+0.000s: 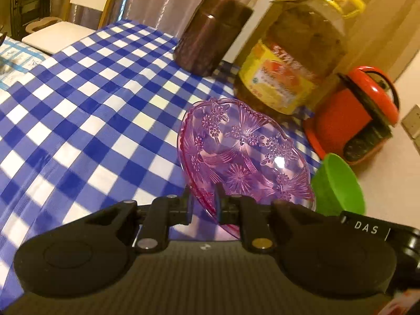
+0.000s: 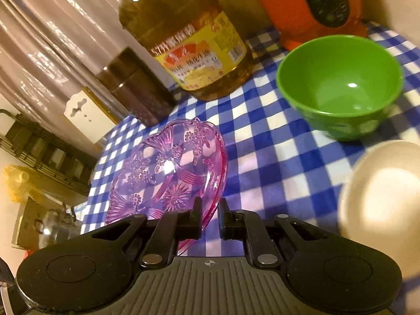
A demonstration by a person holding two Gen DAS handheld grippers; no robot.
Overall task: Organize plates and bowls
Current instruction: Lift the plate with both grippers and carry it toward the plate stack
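Looking through the left wrist camera, I saw my left gripper [image 1: 204, 204] clamped on the near rim of the pink dish [image 1: 245, 157], which tilted above the checked cloth [image 1: 78, 120]. A green bowl [image 1: 338, 183] showed just right of it, an oil bottle [image 1: 291, 65], brown jar [image 1: 210, 34] and orange appliance [image 1: 351, 115] behind. From the right wrist camera, my right gripper [image 2: 210, 220] pinched the dish's [image 2: 168, 173] opposite rim; the green bowl [image 2: 341, 86] stood near the cloth's [image 2: 275, 157] far edge, a white bowl [image 2: 380, 191] at the right.
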